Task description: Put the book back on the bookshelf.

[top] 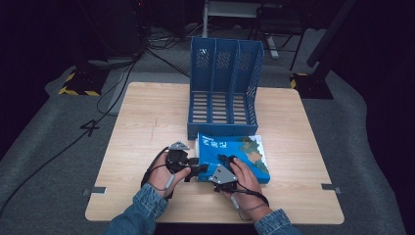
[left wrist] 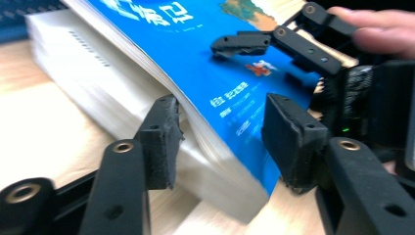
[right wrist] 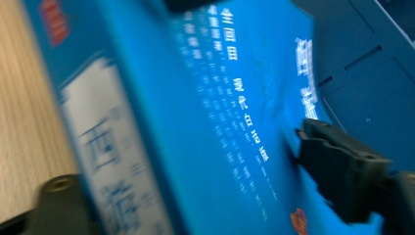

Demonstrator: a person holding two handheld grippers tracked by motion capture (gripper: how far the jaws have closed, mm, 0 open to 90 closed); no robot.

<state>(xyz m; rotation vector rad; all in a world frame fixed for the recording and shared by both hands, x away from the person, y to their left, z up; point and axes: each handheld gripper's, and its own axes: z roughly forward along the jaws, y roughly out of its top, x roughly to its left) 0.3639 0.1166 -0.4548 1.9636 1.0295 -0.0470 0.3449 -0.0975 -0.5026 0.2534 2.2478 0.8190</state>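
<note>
A thick blue book (top: 244, 152) lies flat on the wooden table (top: 147, 127), just in front of the blue file rack (top: 225, 88). My left gripper (top: 198, 169) is at the book's near left corner. In the left gripper view its jaws (left wrist: 220, 132) stand open around that corner of the book (left wrist: 195, 63), one beside the white pages and one over the cover. My right gripper (top: 225, 161) lies across the cover. In the right gripper view it (right wrist: 186, 166) is shut on the book (right wrist: 210, 98), one pad on the cover and the other behind the spine.
The rack has three upright slots, open toward the person, and its blue wall (right wrist: 372, 98) shows behind the book. Bare table lies left and right of the book. Cables run over the grey floor at the left.
</note>
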